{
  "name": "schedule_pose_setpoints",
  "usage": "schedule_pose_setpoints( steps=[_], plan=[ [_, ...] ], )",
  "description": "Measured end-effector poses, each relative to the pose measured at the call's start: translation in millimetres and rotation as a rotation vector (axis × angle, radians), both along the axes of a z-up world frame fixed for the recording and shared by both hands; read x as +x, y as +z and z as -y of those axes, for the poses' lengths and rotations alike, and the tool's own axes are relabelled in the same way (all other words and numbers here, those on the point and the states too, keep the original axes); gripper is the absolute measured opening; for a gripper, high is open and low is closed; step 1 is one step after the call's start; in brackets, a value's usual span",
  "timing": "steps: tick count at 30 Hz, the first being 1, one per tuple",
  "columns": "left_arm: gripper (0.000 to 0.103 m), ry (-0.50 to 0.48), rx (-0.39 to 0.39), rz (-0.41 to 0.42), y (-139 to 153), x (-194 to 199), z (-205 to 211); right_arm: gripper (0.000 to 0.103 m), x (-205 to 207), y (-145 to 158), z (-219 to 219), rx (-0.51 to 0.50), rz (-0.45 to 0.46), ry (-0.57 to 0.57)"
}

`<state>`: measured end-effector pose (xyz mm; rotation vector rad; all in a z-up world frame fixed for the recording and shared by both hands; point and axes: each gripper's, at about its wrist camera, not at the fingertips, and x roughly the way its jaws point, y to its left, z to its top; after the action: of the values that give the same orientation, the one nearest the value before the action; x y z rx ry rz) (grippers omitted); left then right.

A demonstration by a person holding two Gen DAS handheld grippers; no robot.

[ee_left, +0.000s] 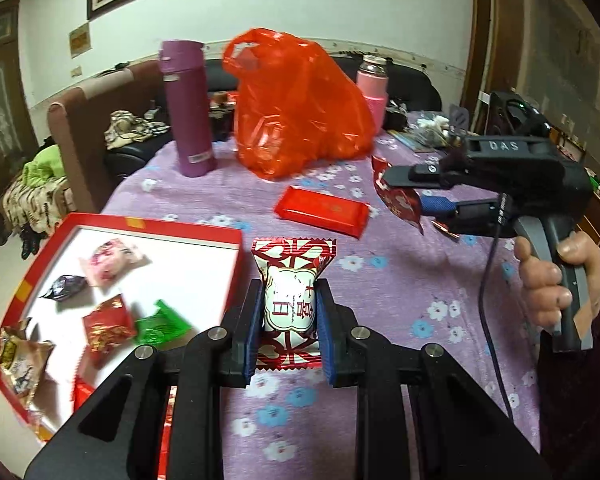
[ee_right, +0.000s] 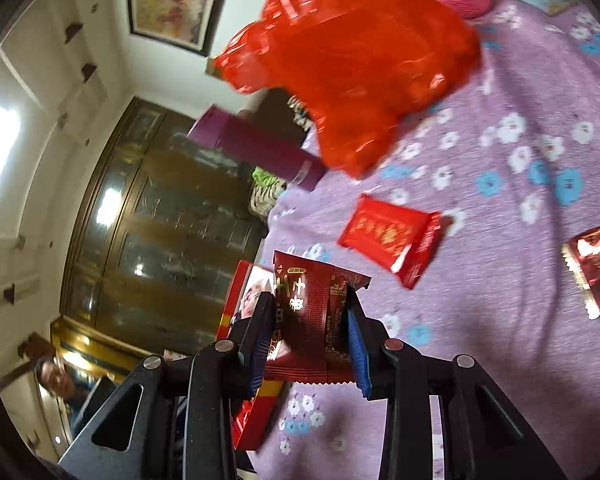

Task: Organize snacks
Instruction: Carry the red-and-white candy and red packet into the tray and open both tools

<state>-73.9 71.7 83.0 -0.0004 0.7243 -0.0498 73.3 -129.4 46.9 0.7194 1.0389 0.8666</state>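
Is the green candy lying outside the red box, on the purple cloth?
No, the green candy lies inside the red box, on its white floor beside a red wrapped snack.

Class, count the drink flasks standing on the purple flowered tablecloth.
2: a purple flask left of the orange bag, and a pink flask behind the bag's right side. Others may be hidden behind the bag.

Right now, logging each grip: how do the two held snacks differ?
The white-and-red packet in the left gripper is pale with red latticework; the dark red packet in the right gripper is deep maroon with gold print. The white-and-red packet looks puffy; the dark red packet flatter, creased. Both have serrated ends, pinched between blue pads.
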Motion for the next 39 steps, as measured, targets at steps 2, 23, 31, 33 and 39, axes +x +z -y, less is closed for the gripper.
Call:
schedule_pose_setpoints(
  steps=[2, 23, 31, 33, 39],
  plan=[
    [0.022, 0.016, 0.003, 0.004, 0, -4, -7, 0.034, -6, 2, -10, -0.006, 0.013, 0.028],
    [0.022, 0.200, -0.016, 0.028, 0, -34, -98, 0.034, -63, 4, -110, -0.117, 0.095, 0.251],
    [0.022, 0.281, -0.010, 0.035, -3, -44, -135, 0.034, -78, 5, -178, -0.128, 0.077, 0.333],
    [0.022, 0.307, -0.012, 0.027, -6, -44, -146, 0.034, -79, 4, -194, -0.127, 0.068, 0.344],
    [0.023, 0.359, 0.000, 0.018, -10, -39, -167, 0.038, -86, 11, -225, -0.147, 0.111, 0.307]
  ],
)
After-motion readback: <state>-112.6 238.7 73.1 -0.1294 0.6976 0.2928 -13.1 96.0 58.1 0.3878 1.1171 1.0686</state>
